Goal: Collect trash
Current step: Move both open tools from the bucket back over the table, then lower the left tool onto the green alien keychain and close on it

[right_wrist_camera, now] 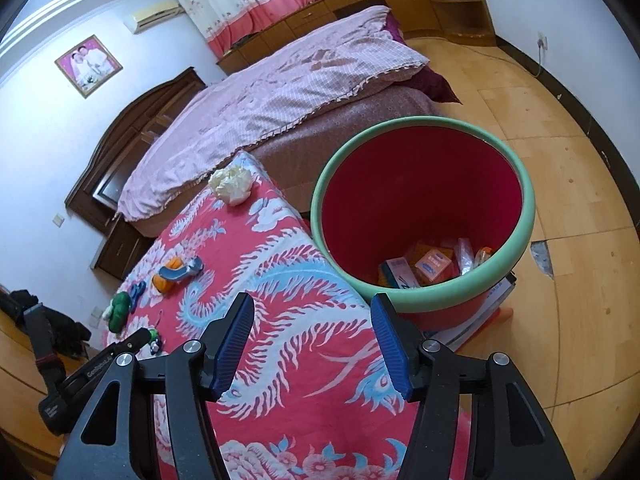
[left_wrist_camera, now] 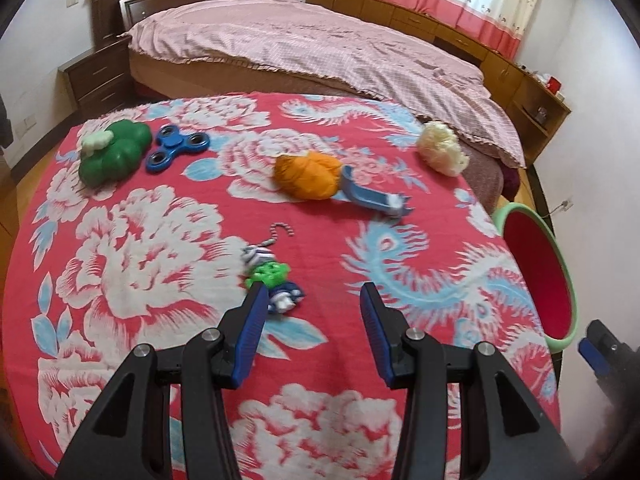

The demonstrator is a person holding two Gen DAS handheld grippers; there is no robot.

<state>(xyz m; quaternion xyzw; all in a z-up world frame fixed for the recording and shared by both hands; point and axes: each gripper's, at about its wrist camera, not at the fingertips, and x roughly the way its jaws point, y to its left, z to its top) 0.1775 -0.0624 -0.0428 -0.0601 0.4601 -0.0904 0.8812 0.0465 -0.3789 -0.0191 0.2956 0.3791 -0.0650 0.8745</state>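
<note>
Our left gripper (left_wrist_camera: 312,300) hangs over the red floral cloth (left_wrist_camera: 160,240) with its jaws apart and nothing between them; its left fingertip sits just beside a small green keychain toy (left_wrist_camera: 272,276). Our right gripper (right_wrist_camera: 312,312) is likewise spread and empty, at the cloth's edge by the red bin (right_wrist_camera: 424,280).

Only the left view lays the table items out clearly: an orange crumpled wad (left_wrist_camera: 308,174) touching a blue clip (left_wrist_camera: 376,200), a whitish crumpled wad (left_wrist_camera: 442,148) at the far corner, a blue fidget spinner (left_wrist_camera: 176,148) beside a green toy (left_wrist_camera: 114,152).

Only the right view looks into the green-rimmed bin, where packets and boxes (right_wrist_camera: 432,264) lie at the bottom.
</note>
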